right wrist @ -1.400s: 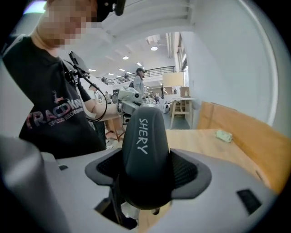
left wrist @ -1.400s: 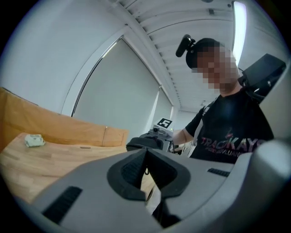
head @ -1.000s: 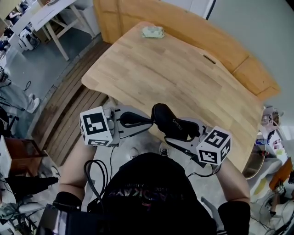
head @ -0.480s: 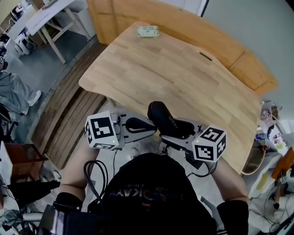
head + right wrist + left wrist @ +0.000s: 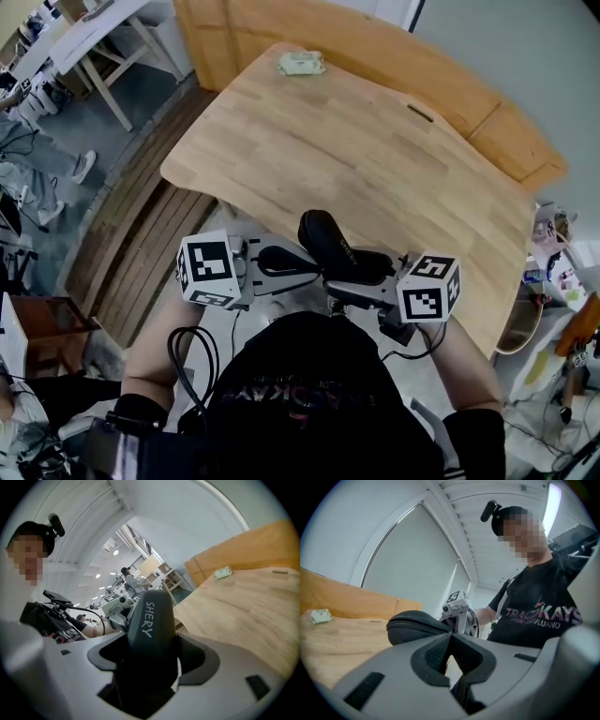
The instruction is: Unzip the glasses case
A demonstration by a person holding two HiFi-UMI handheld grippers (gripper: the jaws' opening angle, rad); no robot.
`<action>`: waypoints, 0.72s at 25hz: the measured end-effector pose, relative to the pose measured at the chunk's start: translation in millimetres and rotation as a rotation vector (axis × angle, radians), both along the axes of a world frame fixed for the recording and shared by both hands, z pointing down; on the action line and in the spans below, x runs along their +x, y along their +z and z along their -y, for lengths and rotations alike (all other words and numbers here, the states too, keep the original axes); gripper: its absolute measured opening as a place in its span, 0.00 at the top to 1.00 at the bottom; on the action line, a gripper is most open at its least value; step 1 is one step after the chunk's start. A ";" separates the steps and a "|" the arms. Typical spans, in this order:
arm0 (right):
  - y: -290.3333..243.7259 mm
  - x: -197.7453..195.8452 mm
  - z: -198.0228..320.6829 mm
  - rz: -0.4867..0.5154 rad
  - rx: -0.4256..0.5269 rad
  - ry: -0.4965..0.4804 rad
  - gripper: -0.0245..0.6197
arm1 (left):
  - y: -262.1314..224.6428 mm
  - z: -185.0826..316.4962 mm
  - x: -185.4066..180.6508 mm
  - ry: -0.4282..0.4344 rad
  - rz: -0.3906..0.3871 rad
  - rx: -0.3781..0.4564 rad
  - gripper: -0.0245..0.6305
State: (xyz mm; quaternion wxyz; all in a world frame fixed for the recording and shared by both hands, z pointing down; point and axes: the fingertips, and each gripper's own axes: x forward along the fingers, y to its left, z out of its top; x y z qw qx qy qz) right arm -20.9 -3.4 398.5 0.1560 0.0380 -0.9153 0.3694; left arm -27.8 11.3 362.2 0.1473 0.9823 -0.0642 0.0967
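The black glasses case (image 5: 323, 239) with white lettering is held up over the near edge of the wooden table (image 5: 375, 159). My right gripper (image 5: 354, 272) is shut on its near end; in the right gripper view the case (image 5: 150, 620) fills the gap of that gripper (image 5: 152, 644). My left gripper (image 5: 312, 265) is shut, its tips against the case's left side. In the left gripper view that gripper (image 5: 450, 637) has its pads together, the case (image 5: 415, 625) just behind them. I cannot see whether a zipper pull is pinched there.
A small pale green packet (image 5: 302, 64) lies at the table's far edge, also in the left gripper view (image 5: 321, 616). Wooden panels (image 5: 375, 47) stand behind the table. Slatted flooring (image 5: 141, 244) lies to the left. Cables trail by the person's lap.
The left gripper has shifted slightly right towards the case. The right gripper has rolled, its marker cube turning, and the case has tipped with it.
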 end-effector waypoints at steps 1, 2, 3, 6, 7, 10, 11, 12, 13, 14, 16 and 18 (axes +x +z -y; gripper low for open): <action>-2.3 -0.7 -2.3 0.028 -0.033 -0.015 0.43 | -0.7 1.1 -2.9 -0.003 -0.004 -0.004 0.94; -5.2 -1.4 -4.1 0.060 -0.073 -0.026 0.43 | -1.7 1.8 -5.7 -0.003 -0.007 -0.008 0.94; -8.1 -2.2 -4.7 0.092 -0.115 -0.031 0.43 | -2.7 1.8 -8.1 0.001 -0.009 -0.010 0.94; -11.4 -5.1 2.1 0.151 -0.212 -0.006 0.43 | -2.6 3.0 -12.3 0.007 -0.003 -0.006 0.94; -10.3 -6.0 5.9 0.158 -0.241 0.014 0.43 | -1.6 4.5 -14.0 0.003 0.001 -0.005 0.94; -5.7 -7.6 17.0 0.171 -0.306 0.081 0.46 | 2.2 10.1 -20.0 -0.019 0.014 -0.001 0.94; -4.4 -8.1 20.1 0.172 -0.313 0.101 0.47 | 3.9 12.1 -21.5 -0.027 0.024 0.006 0.94; -3.0 -8.7 23.1 0.168 -0.313 0.121 0.47 | 5.7 14.5 -22.8 -0.035 0.036 0.013 0.94; -1.4 -9.5 26.0 0.161 -0.309 0.141 0.48 | 7.5 17.3 -23.9 -0.047 0.048 0.021 0.94; 0.4 -10.3 29.1 0.154 -0.306 0.161 0.48 | 9.0 20.6 -25.2 -0.061 0.058 0.029 0.94; 3.7 -12.0 35.9 0.154 -0.322 0.203 0.49 | 11.3 27.6 -27.6 -0.090 0.074 0.041 0.94; 5.1 -13.4 43.9 0.174 -0.364 0.254 0.49 | 14.4 33.4 -29.5 -0.111 0.094 0.048 0.94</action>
